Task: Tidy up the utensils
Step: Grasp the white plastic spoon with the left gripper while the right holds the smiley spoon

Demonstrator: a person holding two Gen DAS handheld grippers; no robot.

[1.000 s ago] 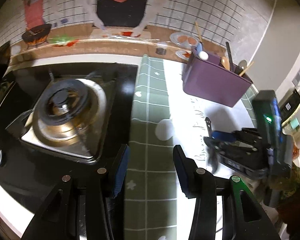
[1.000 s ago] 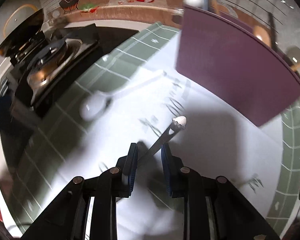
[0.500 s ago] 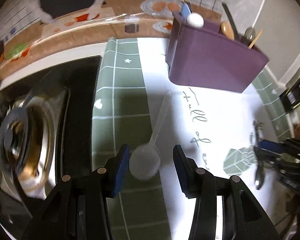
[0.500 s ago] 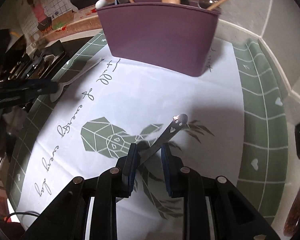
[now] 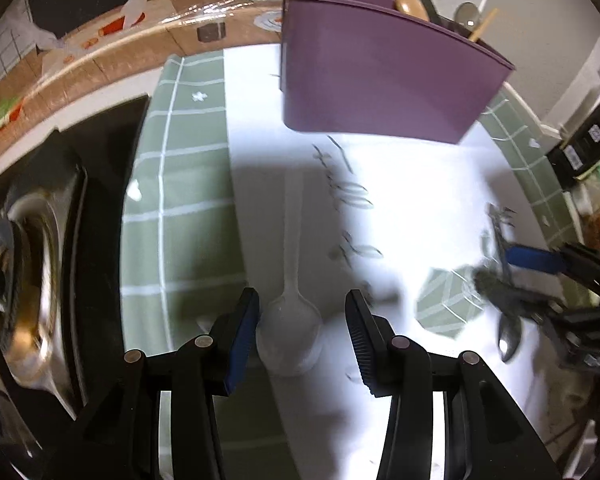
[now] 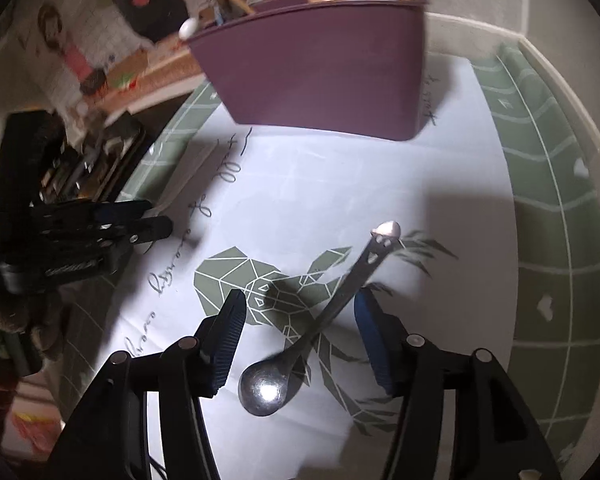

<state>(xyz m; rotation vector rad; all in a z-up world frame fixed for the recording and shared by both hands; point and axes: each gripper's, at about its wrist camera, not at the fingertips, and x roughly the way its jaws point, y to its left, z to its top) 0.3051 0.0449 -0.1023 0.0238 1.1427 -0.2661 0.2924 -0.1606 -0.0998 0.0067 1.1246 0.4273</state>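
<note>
On the white printed mat (image 6: 340, 184) covering the tabletop, a metal spoon (image 6: 316, 328) lies between the spread jaws of the right hand-held gripper (image 6: 300, 336), which have just been opening; neither pad presses on it. Nearer the mat's green-checked left edge, a translucent white plastic spoon (image 5: 290, 300) lies with its bowl between the parted jaws of the left hand-held gripper (image 5: 302, 332), ungripped. At the mat's far edge stands a purple plastic utensil holder (image 6: 320, 76) with utensils inside.
</note>
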